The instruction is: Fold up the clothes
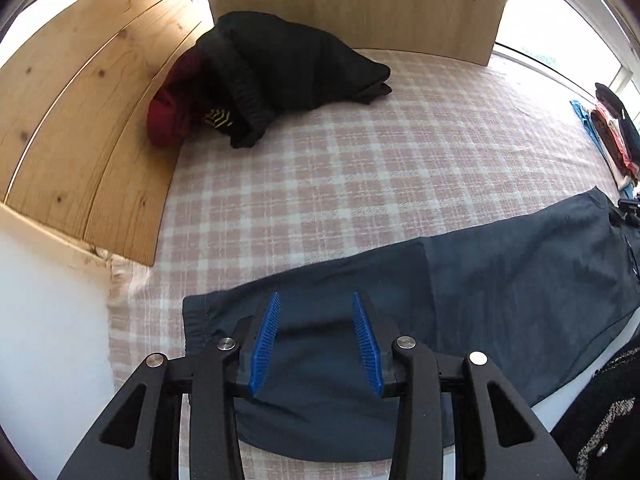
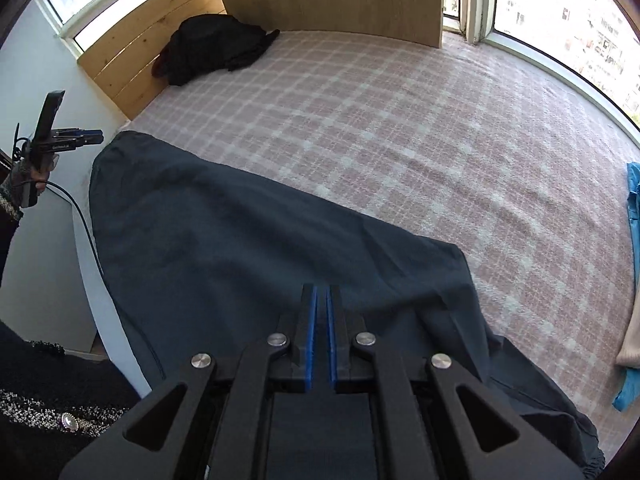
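A dark blue-grey garment [image 1: 460, 292] lies spread along the near edge of a pink checked bed cover [image 1: 360, 168]. My left gripper [image 1: 316, 300] is open just above the garment's elastic-hemmed end, with nothing between its blue pads. In the right wrist view the same garment [image 2: 224, 232] stretches away to the left. My right gripper [image 2: 322, 290] is shut on a raised fold of this garment at its near end. The left gripper [image 2: 92, 136] shows far off at the left edge.
A heap of black and red clothes [image 1: 260, 76] lies in the far left corner against the wooden headboard [image 1: 80, 92]. A stack of folded clothes [image 1: 612, 132] sits at the right. A blue garment [image 2: 632, 292] lies at the right. Windows surround the bed.
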The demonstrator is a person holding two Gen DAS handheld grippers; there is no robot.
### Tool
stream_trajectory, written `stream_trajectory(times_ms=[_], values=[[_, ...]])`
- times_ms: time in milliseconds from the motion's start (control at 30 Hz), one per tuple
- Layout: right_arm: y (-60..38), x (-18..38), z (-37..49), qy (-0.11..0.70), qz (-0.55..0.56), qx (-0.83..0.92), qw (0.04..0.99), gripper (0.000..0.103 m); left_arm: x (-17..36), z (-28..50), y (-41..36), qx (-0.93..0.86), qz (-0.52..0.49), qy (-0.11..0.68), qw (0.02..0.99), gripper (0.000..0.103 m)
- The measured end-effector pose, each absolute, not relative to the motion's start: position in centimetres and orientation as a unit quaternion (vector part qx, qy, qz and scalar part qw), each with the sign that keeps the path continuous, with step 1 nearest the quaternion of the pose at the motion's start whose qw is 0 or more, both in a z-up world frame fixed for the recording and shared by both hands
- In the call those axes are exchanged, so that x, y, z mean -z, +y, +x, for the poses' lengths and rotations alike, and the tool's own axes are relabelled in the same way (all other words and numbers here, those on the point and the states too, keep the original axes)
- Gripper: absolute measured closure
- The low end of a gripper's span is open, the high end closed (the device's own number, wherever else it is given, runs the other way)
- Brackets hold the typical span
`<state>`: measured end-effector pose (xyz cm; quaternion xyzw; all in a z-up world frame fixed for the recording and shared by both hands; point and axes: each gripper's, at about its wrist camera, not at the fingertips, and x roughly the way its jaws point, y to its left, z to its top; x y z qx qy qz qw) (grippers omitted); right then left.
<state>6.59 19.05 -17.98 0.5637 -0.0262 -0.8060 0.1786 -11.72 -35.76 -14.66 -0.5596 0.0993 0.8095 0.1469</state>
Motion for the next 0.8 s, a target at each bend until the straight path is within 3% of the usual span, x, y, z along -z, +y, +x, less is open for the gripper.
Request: stream_trajectory(times_ms=[67,233,333,367,467,667,800], values=[[17.5,18.6,7.4,-0.027,0.571,0.8,0.181,0.098,16.3,-10.3,-37.9,-0.807,-0.571,0.068,0.136,0.066],[15.1,19.3,9.4,-0.033,0.586,0.792,0.17,0.098,22.9,-8.8,-41.0,-0.783,-0.61,0.084,0.09,0.069],[13.7,19.8,10.6,-0.036,0.594,0.787,0.163,0.097,21.8,-8.4,-41.7,-0.797,-0.593,0.063,0.097,0.069],[13.2,19.9,11.1,-0.037,0.597,0.785,0.161,0.093,20.9,-8.0,-41.7,-0.807,-0.578,0.062,0.104,0.067],[11.0,19.9,12.5,-0.044,0.598,0.781,0.176,0.088,19.0,-7.6,-42.3,-0.836,-0.534,0.063,0.108,0.044],[6.7,21.7,14.0,0.008,0.631,0.76,0.157,0.088,23.0,-7.9,-41.8,-0.803,-0.584,0.06,0.106,0.044],[4.9,18.3,14.0,-0.041,0.599,0.784,0.156,0.088,22.7,-8.1,-41.9,-0.809,-0.572,0.06,0.121,0.044]])
